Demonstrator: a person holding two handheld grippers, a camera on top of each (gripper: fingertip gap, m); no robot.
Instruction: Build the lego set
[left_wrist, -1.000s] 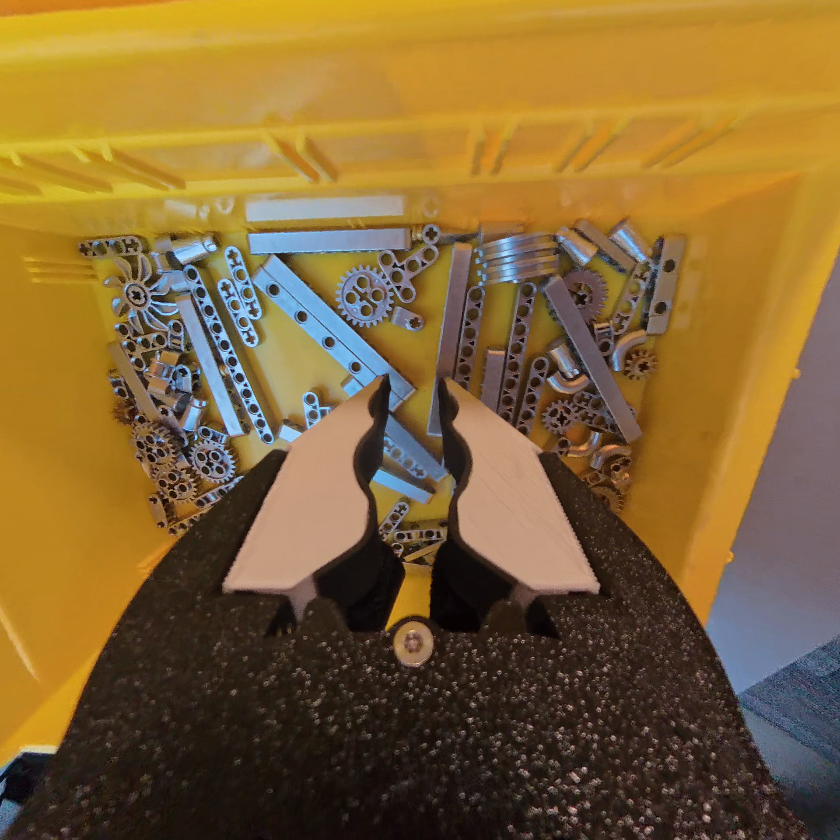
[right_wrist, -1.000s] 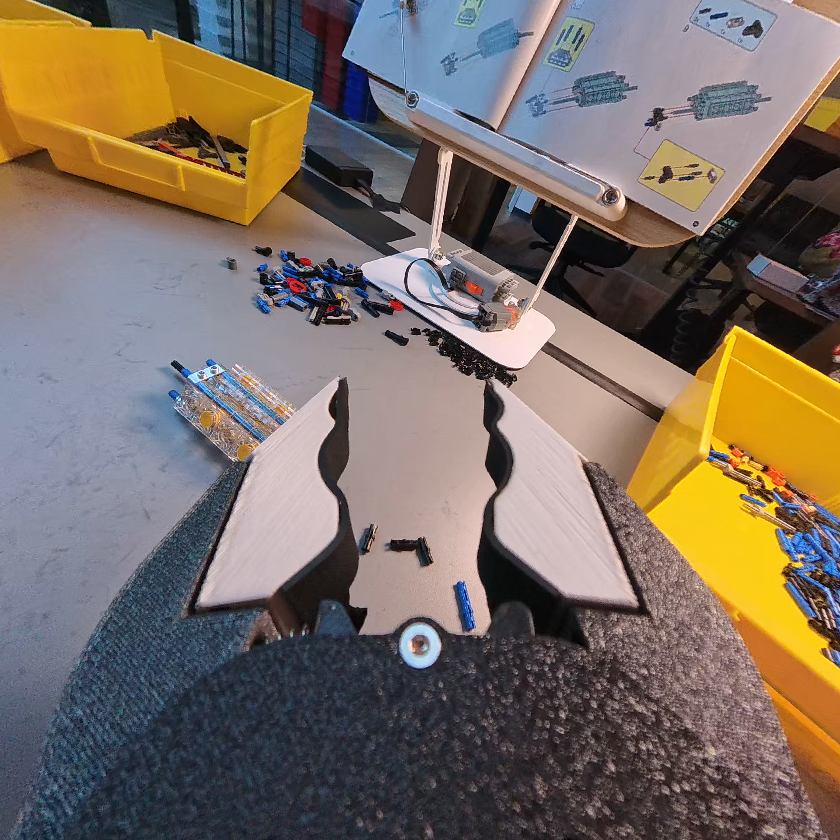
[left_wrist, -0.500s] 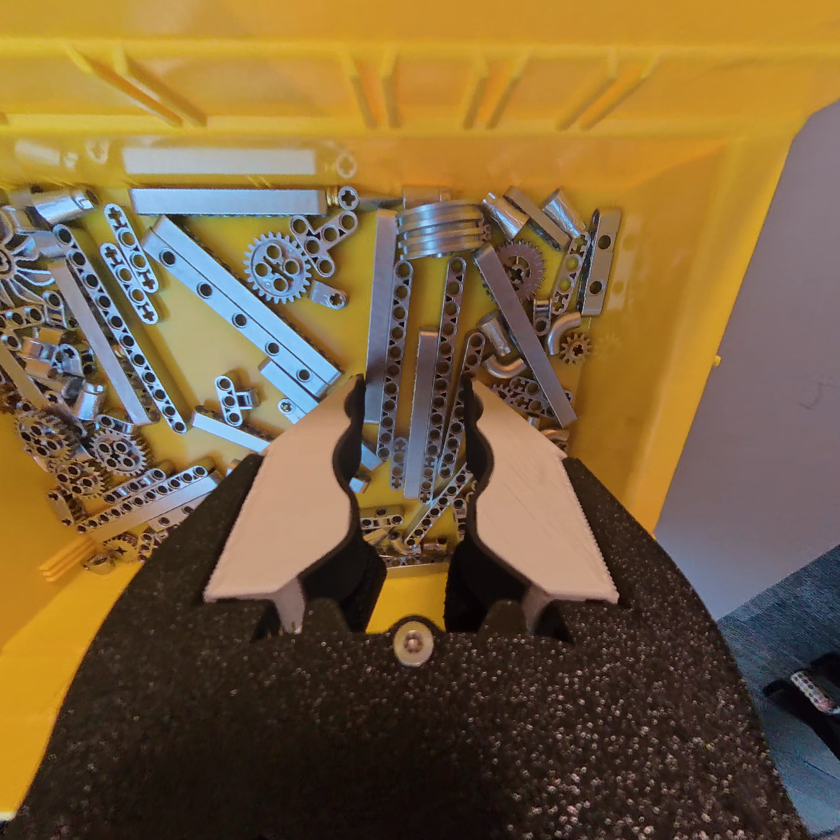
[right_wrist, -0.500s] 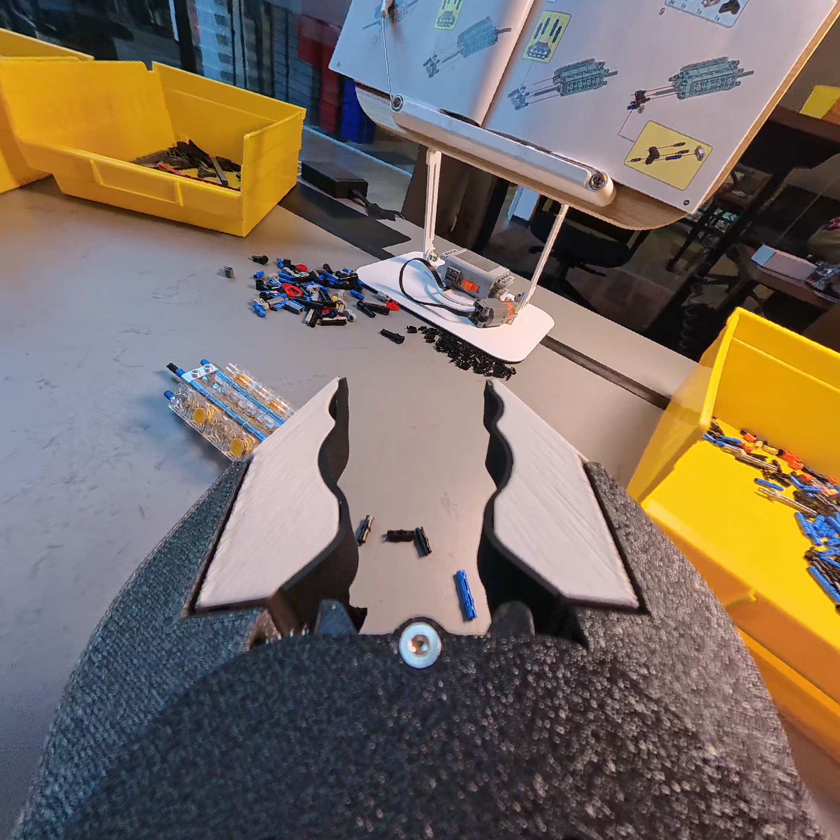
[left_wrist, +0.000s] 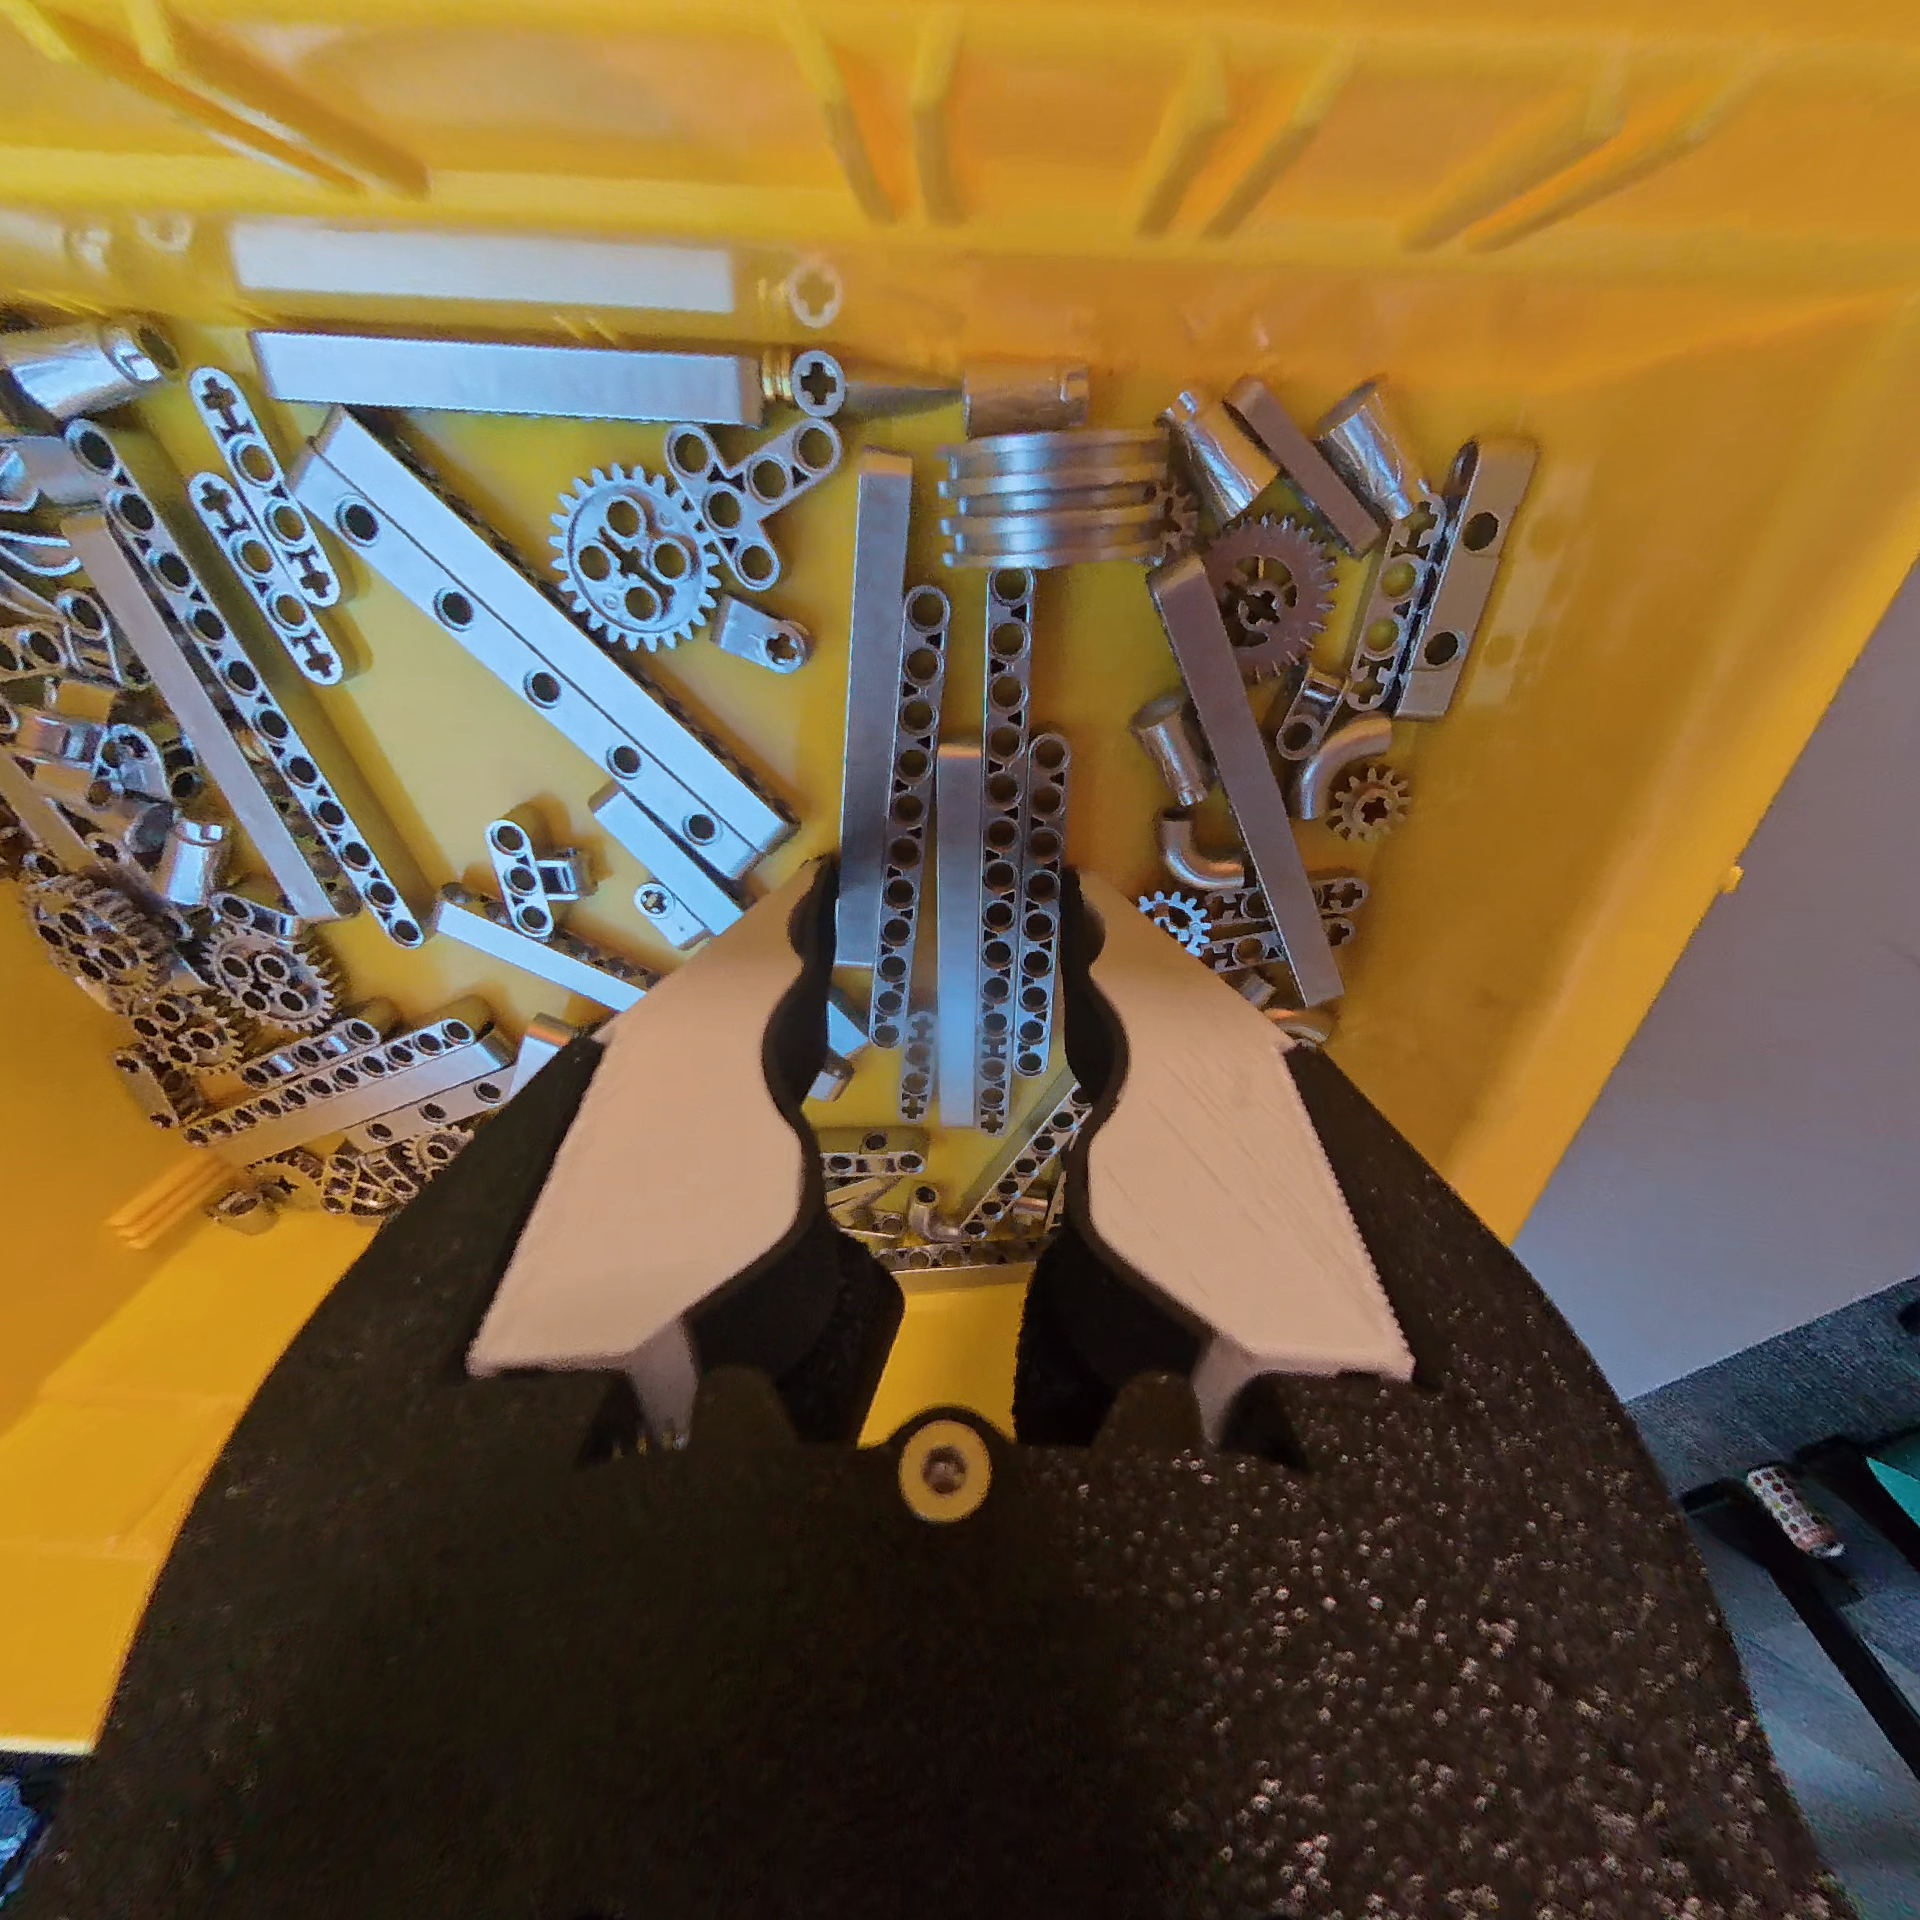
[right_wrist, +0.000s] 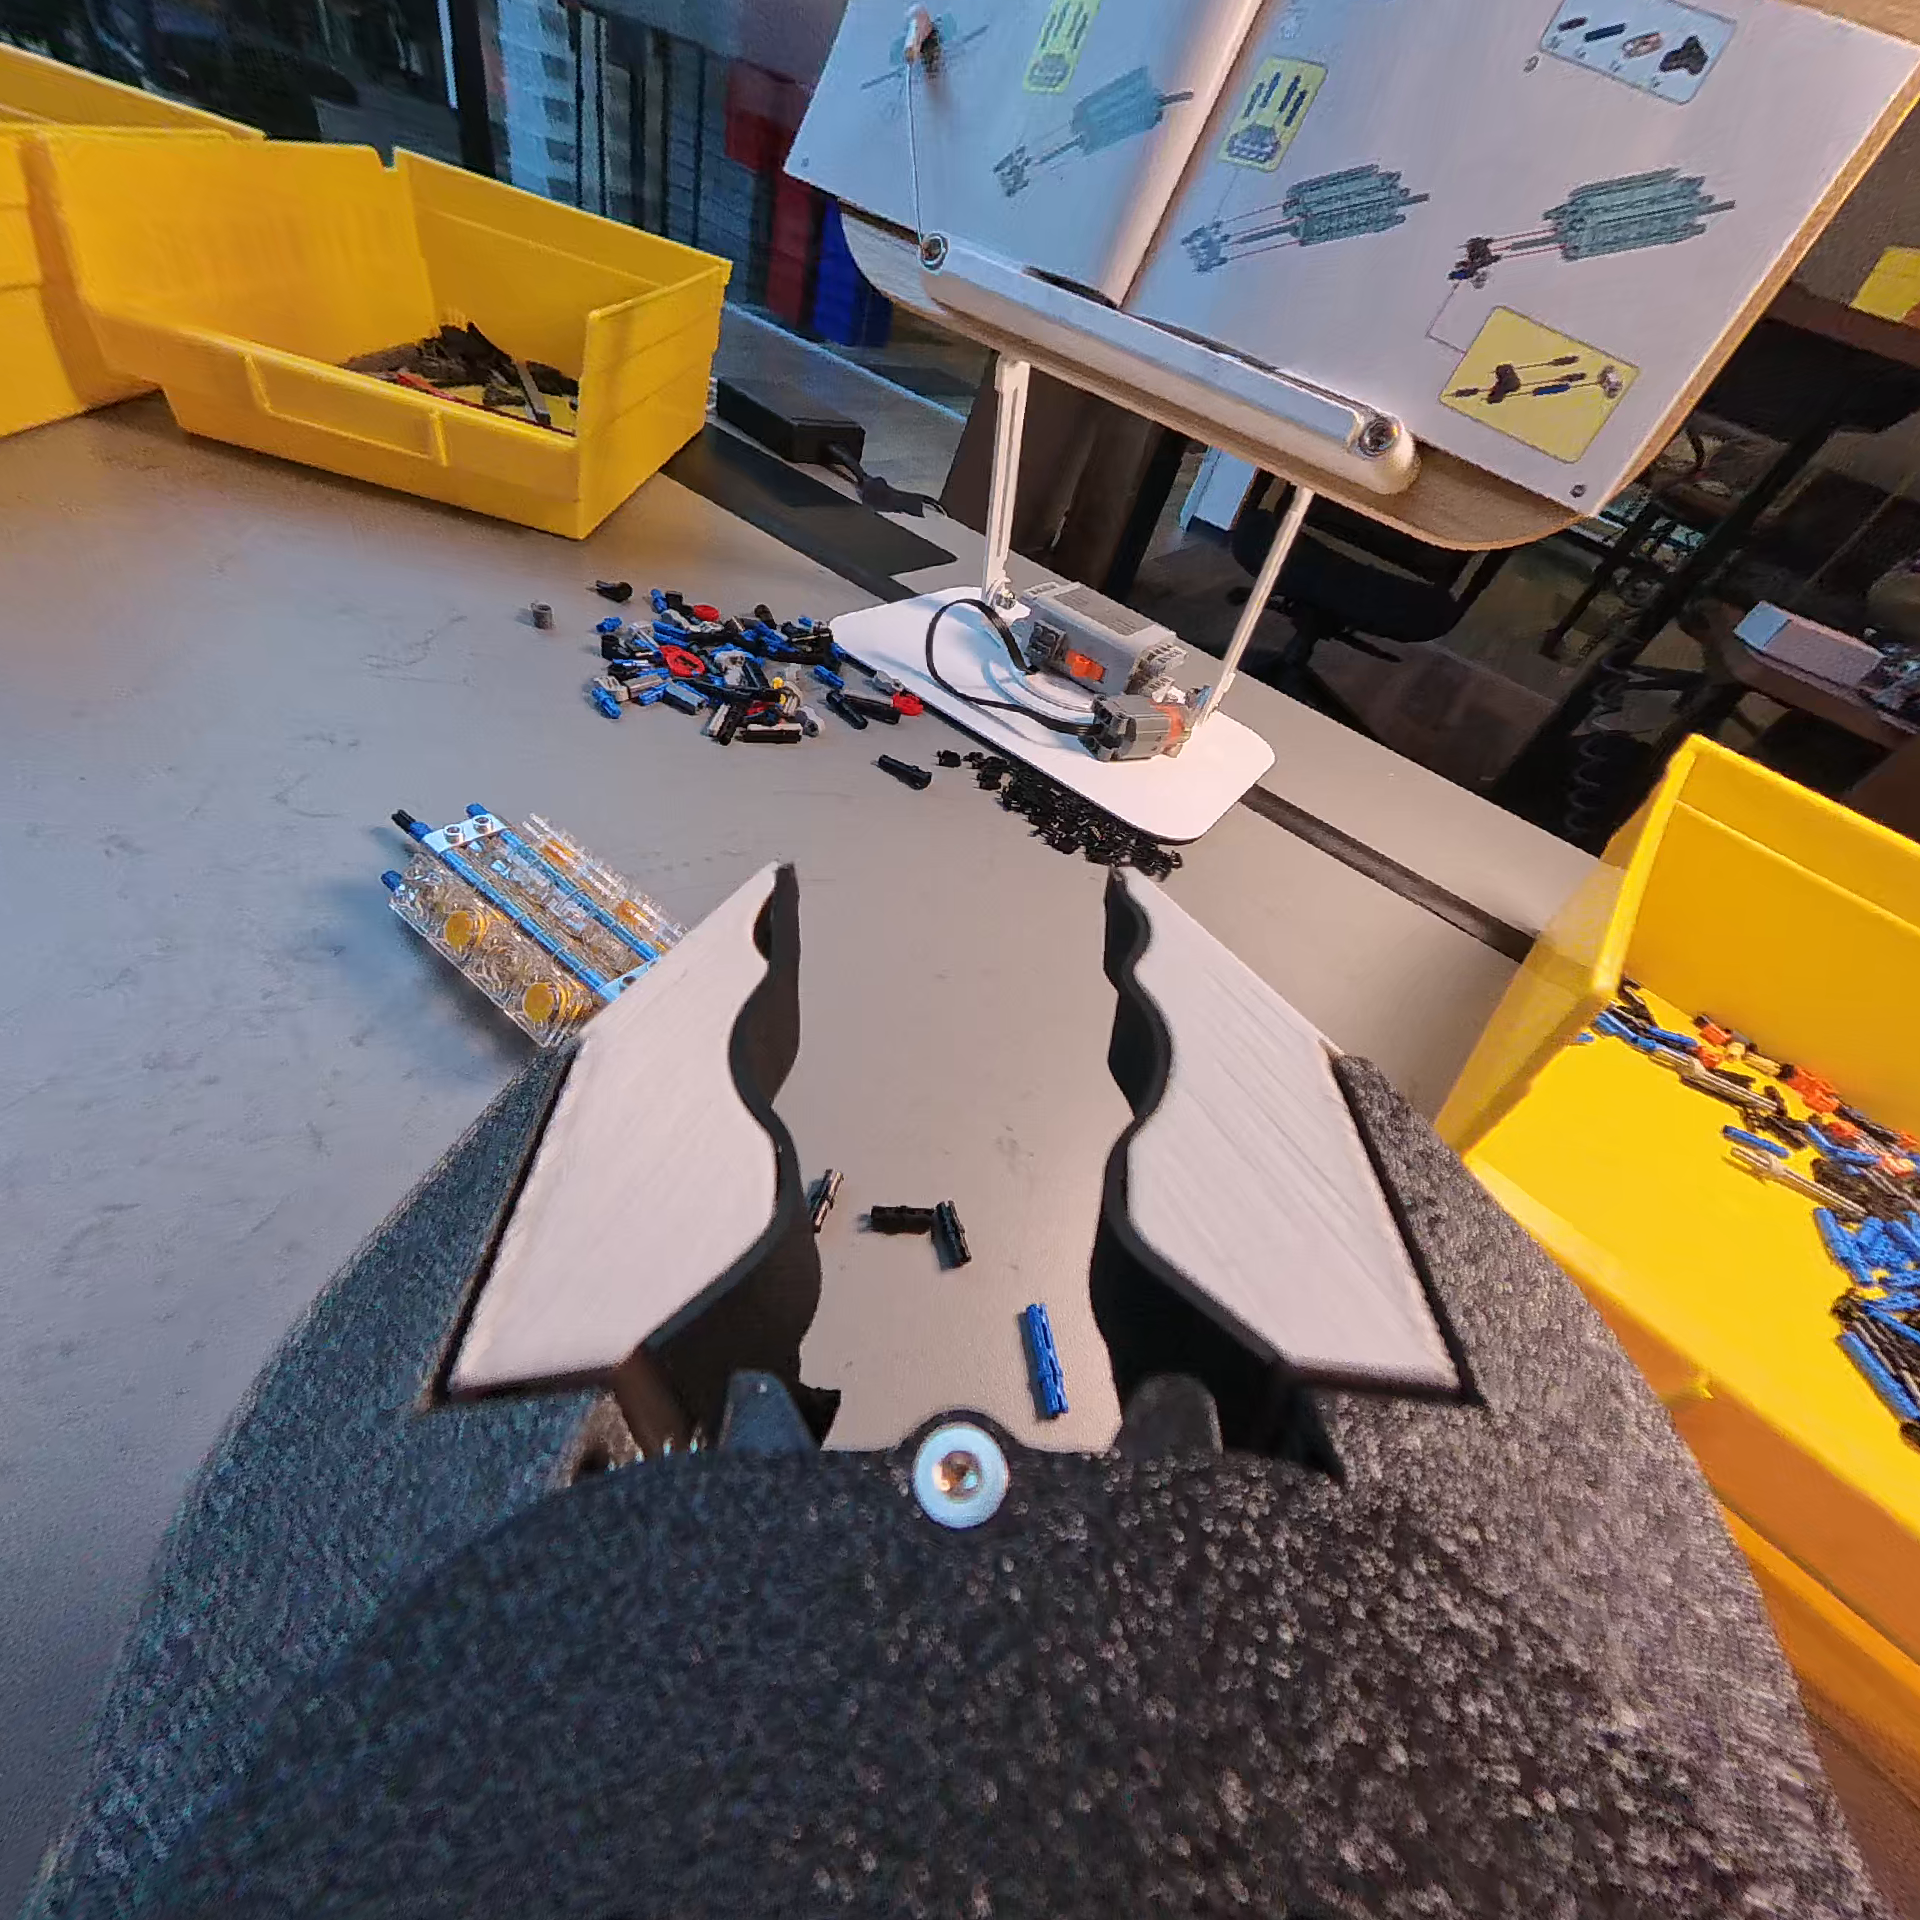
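My left gripper (left_wrist: 948, 883) is open inside a yellow bin (left_wrist: 1621, 582) of grey building pieces. Its tips straddle a bundle of long grey holed beams (left_wrist: 961, 831) that lie side by side; I cannot tell if the fingers touch them. A grey gear (left_wrist: 634, 566) and a long studded beam (left_wrist: 540, 675) lie to the left. My right gripper (right_wrist: 948, 883) is open and empty above a grey table (right_wrist: 208, 727). Small black pins (right_wrist: 920, 1218) and a blue pin (right_wrist: 1044, 1359) lie on the table between its fingers. A clear assembly with blue axles (right_wrist: 520, 925) lies by its left finger.
A yellow bin of small blue and black pieces (right_wrist: 1704, 1122) stands at the right, another yellow bin (right_wrist: 405, 343) at the far left. A stand with an instruction sheet (right_wrist: 1351, 208) rises behind; a grey battery box and motor (right_wrist: 1101, 665) sit on its white base. Loose small parts (right_wrist: 727, 675) lie nearby. Across from one pair of fingers to the other is roughly 55 cm. From my left tips it is roughly 6 cm to the grey gear (left_wrist: 634, 566); from my right, 55 cm.
My left gripper has moved right and closer over the bin floor and has opened wider, now straddling the long beams. My right gripper has stayed open and shifted only slightly.
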